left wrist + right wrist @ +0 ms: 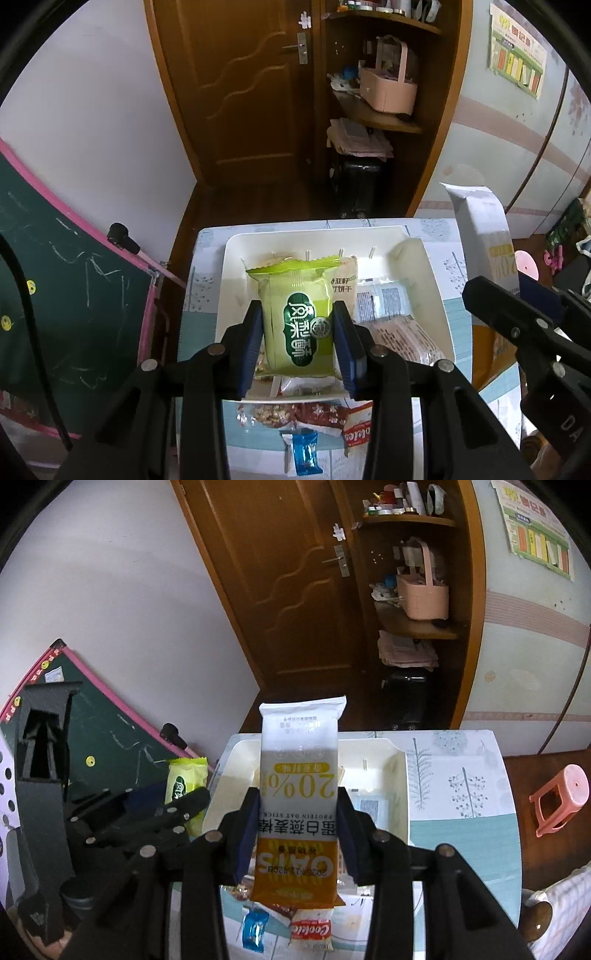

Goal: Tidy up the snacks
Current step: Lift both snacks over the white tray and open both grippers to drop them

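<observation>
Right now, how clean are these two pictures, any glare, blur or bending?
Left wrist view: heavy fisheye bending at the door frame, black corners, glare on the green snack packet, which the left gripper holds. Right wrist view: same bending, warm dim light, print on the oat bar packet sharp in the right gripper.

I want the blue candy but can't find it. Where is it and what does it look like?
Find the white plastic tray on the tree-patterned table. On the table near the tray's front edge, a red-and-white cookie packet lies; the small blue-wrapped candy sits beside it. It's the only shiny blue, twisted-end wrapper there.
</observation>
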{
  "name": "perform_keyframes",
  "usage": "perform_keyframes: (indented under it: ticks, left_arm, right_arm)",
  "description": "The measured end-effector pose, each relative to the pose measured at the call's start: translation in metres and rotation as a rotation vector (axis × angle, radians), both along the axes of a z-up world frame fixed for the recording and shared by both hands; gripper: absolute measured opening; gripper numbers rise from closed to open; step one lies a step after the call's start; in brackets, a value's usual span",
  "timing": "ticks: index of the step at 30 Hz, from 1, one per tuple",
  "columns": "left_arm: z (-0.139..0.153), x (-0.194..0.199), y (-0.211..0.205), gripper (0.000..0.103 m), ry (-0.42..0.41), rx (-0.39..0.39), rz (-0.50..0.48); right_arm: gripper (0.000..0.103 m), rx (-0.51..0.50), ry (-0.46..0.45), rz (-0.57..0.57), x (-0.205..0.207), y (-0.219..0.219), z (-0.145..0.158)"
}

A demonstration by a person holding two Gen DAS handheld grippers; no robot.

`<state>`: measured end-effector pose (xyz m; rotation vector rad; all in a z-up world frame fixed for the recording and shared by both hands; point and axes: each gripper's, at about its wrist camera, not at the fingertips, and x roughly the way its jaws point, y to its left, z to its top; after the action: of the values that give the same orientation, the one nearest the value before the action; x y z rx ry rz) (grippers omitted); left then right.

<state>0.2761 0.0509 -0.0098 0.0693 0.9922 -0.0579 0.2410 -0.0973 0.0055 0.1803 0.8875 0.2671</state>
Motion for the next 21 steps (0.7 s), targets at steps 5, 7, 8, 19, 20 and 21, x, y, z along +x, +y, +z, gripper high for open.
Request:
perform_keyframes:
  ticks: [5, 7, 8, 19, 20, 21]
  left_arm:
    - [-0.012, 0.019, -0.002, 0.035, 0.020, 0.003, -0.001]
    - [-0.017, 0.026, -0.002, 0.036, 0.024, 0.009, 0.003]
    - [-0.020, 0.029, -0.002, 0.037, 0.026, 0.009, 0.008]
    - [-0.042, 0.045, 0.024, 0.091, 0.064, -0.049, 0.087]
    - [-0.043, 0.045, 0.025, 0.091, 0.063, -0.048, 0.091]
    - [-0.042, 0.043, 0.026, 0.091, 0.060, -0.046, 0.092]
  right_arm:
    - [0.040, -0.031, 0.030, -0.020, 0.018, 0.002, -0.011]
    - [0.040, -0.046, 0.044, -0.032, 0.025, 0.004, -0.015]
    - [0.042, -0.055, 0.053, -0.037, 0.028, 0.004, -0.019]
    - [0.047, -0.068, 0.124, -0.078, 0.044, -0.005, -0.051]
    - [0.047, -0.065, 0.127, -0.079, 0.044, -0.005, -0.051]
    - [0.047, -0.063, 0.127, -0.080, 0.043, -0.005, -0.051]
